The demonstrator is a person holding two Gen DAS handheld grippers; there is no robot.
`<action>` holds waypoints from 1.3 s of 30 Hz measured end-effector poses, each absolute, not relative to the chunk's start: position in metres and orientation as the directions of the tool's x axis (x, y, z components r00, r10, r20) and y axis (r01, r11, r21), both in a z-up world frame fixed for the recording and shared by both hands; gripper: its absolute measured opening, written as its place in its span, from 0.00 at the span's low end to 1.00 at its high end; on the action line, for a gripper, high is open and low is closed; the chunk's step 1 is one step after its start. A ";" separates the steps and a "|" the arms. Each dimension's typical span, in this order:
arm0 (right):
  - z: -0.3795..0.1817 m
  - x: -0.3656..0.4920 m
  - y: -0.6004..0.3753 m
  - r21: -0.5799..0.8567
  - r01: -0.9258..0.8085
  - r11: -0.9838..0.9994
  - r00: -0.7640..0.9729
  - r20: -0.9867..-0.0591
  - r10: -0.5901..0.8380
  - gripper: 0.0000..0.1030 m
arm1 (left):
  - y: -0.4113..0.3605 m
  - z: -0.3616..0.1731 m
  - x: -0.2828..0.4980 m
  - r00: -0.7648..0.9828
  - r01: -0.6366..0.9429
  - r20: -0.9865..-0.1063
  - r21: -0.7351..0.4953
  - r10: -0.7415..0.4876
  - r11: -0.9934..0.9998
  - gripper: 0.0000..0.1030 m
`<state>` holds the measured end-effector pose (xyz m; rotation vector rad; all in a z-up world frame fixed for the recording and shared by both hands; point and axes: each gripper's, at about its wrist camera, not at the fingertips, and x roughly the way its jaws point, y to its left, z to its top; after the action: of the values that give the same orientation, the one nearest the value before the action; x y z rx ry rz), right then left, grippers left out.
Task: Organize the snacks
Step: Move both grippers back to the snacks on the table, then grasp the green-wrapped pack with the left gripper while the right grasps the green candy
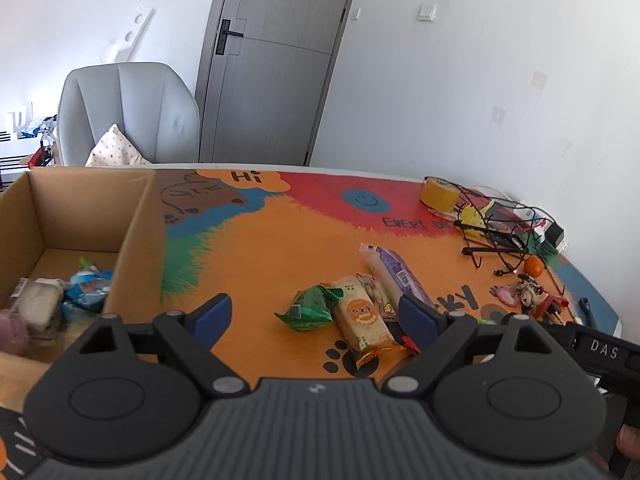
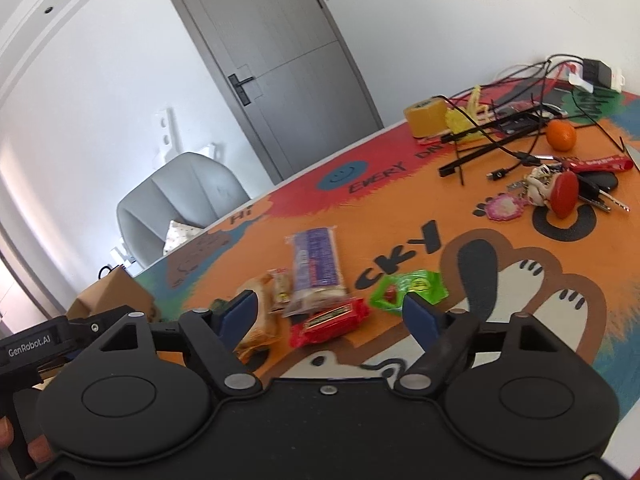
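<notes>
A: White-walled room, grey door [image 1: 276,60], grey chair [image 1: 128,116] seen behind the desk [image 1: 280,232]. Desk is covered by a colourful cartoon mat.

B: Snacks located where?

A: Landmark taken as the cardboard box [image 1: 132,240]. A few wrapped snacks are seen inside it. The rest are clustered right of the box on the desk: green packet [image 1: 308,308], yellow packet [image 1: 360,320], purple packet [image 1: 394,276]. A red packet [image 2: 330,322] and a bright green wrapper [image 2: 412,288] are seen further right of the box.

B: Gripper state?

A: Left gripper [image 1: 316,316] is spread wide above the green and yellow packets, nothing pinched. Right gripper [image 2: 332,312] is spread, red packet framed between the pads, no contact seen.

B: Clutter?

A: Cables [image 1: 500,224], tape roll [image 1: 440,194], orange [image 2: 561,135], keys [image 2: 560,188], well right of the box.
</notes>
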<state>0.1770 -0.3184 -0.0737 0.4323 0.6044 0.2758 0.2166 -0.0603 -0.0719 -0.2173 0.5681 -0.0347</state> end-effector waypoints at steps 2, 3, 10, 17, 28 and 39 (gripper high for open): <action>-0.079 0.184 -0.321 0.465 -0.111 0.878 0.789 -0.496 0.362 0.75 | -0.062 -0.077 0.224 0.837 -0.027 -0.539 -0.204 -0.089 0.979 0.84; -0.081 0.187 -0.323 0.462 -0.102 0.881 0.789 -0.502 0.355 0.74 | -0.062 -0.079 0.229 0.833 -0.028 -0.546 -0.202 -0.089 0.979 0.81; -0.097 0.210 -0.331 0.442 -0.051 0.895 0.786 -0.535 0.309 0.71 | -0.061 -0.096 0.256 0.808 -0.052 -0.584 -0.197 -0.074 0.979 0.69; -0.114 0.231 -0.334 0.430 -0.027 0.902 0.768 -0.569 0.295 0.60 | -0.064 -0.115 0.285 0.778 -0.060 -0.624 -0.187 -0.071 0.981 0.58; -0.119 0.236 -0.327 0.375 -0.060 0.925 0.780 -0.561 0.278 0.57 | -0.066 -0.137 0.307 0.760 -0.067 -0.647 -0.179 -0.066 0.982 0.47; -0.114 0.225 -0.323 0.384 -0.075 0.920 0.773 -0.561 0.297 0.35 | -0.066 -0.127 0.292 0.778 -0.042 -0.620 -0.209 -0.099 0.977 0.29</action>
<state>0.2247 -0.3227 -0.1139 0.3534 0.6603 0.2061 0.2925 -0.0660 -0.1274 -0.2168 0.6800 -0.0313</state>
